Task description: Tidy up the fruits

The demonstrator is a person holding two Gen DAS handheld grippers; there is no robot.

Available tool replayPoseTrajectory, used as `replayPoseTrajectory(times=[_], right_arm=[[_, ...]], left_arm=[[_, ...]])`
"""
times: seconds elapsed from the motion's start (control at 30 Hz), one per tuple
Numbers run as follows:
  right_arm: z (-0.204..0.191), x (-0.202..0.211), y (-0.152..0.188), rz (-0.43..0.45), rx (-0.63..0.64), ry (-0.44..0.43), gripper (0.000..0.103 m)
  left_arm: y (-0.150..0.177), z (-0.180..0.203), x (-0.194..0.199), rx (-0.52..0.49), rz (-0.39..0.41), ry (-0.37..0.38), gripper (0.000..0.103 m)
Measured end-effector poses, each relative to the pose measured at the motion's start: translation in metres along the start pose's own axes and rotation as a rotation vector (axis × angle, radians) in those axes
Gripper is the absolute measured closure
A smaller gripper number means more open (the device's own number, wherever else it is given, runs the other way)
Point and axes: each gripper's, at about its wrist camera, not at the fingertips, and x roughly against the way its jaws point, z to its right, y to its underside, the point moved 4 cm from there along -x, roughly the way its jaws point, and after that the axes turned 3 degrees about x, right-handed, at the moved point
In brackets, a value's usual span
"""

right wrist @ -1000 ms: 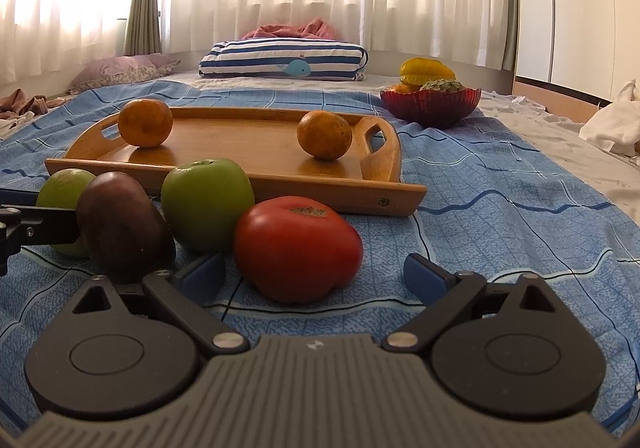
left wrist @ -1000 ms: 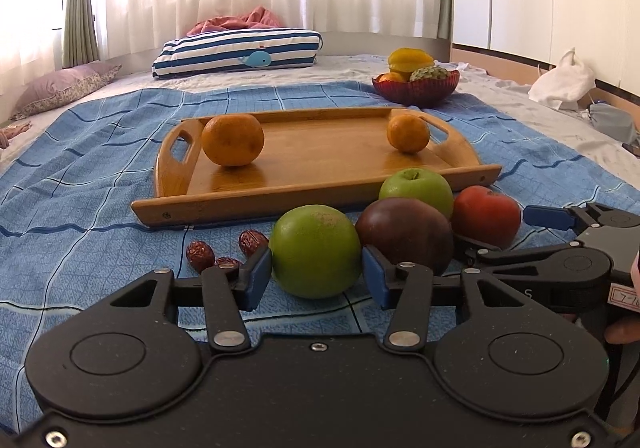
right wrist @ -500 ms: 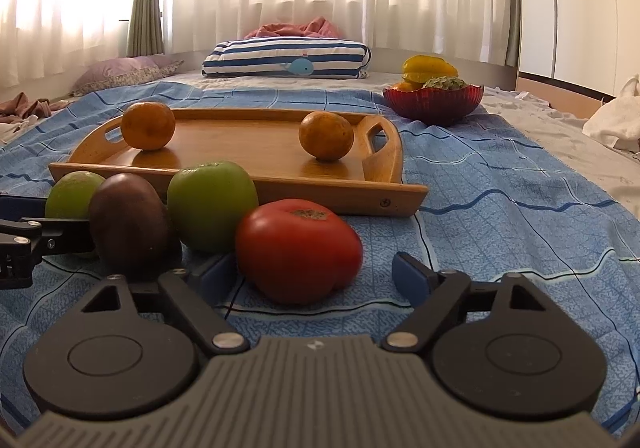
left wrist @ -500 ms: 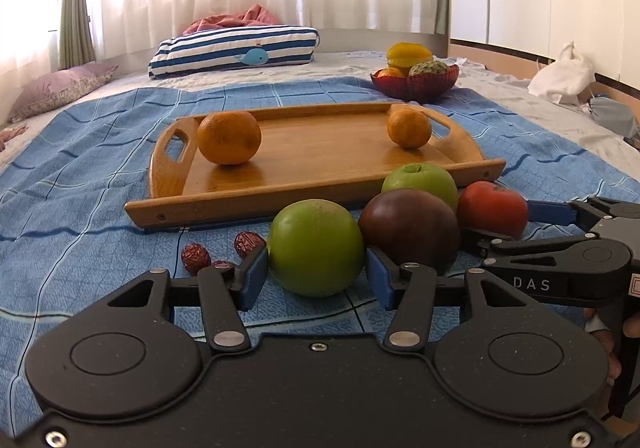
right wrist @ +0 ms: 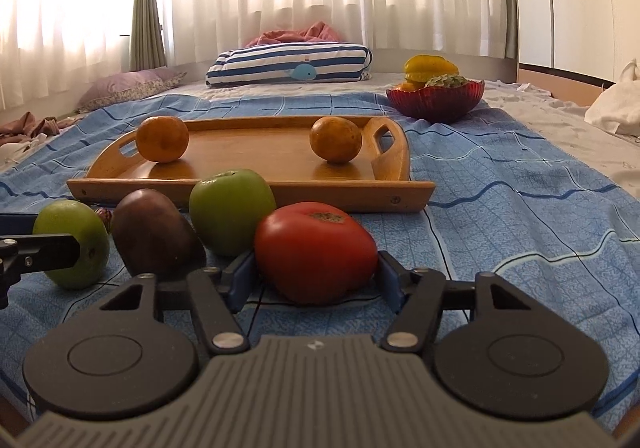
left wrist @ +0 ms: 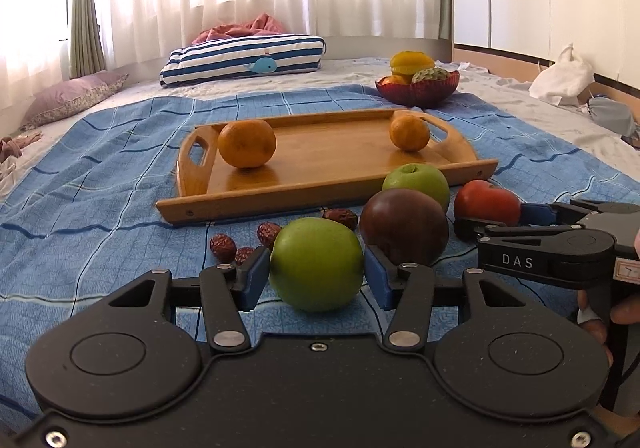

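Two grippers are working side by side, and I am holding one in each hand. My left gripper (left wrist: 316,274) is clamping a round, smooth green apple (left wrist: 316,264), blue pads pressed on both flanks, the fruit sitting on the blue checked bedspread (left wrist: 100,187). My right gripper (right wrist: 316,274) has just been closing its jaws, and both pads are now touching the glossy red tomato (right wrist: 315,250), squat and slightly lobed, its dry stem scar facing up. Between the two lie a dark purple, egg-shaped fruit (left wrist: 404,226) and a second green apple (left wrist: 416,179), both near my loads. The relation that matters, I judge, is that the wooden tray (left wrist: 280,199) is lying straight ahead of both jaws, its long side running across my view, its near rim just beyond the fruit row. Each load is needing a lift over that low rim. Two oranges (left wrist: 247,143) are already resting on its polished floor. Wrinkled red dates (left wrist: 222,247) are lying left of my apple.
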Motion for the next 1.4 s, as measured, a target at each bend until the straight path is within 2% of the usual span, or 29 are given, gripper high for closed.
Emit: replayPoseTrajectory(times=[0.37,0.7,0.97,1.2,1.3,1.4], right_arm=[[-0.007,-0.002,0.001,0.001,0.047,0.013,0.032],[-0.007,-0.006,-0.001,-0.008,0.049,0.004,0.028],[-0.008,-0.010,-0.003,-0.019,0.052,0.003,0.027],[-0.009,-0.011,-0.003,-0.021,0.057,0.005,0.027],[-0.009,-0.012,-0.004,-0.026,0.059,0.005,0.034],[-0.009,-0.012,-0.005,-0.027,0.055,0.007,0.035]], left_arm=[[0.002,0.013,-0.017,-0.057,0.059,-0.071,0.051],[0.002,0.006,-0.034,-0.013,0.036,-0.051,0.048],[0.002,0.008,-0.040,-0.021,0.047,-0.055,0.048],[0.001,0.007,-0.039,-0.017,0.049,-0.055,0.049],[-0.001,0.006,-0.041,-0.008,0.053,-0.050,0.049],[-0.002,0.005,-0.042,-0.012,0.052,-0.048,0.049]])
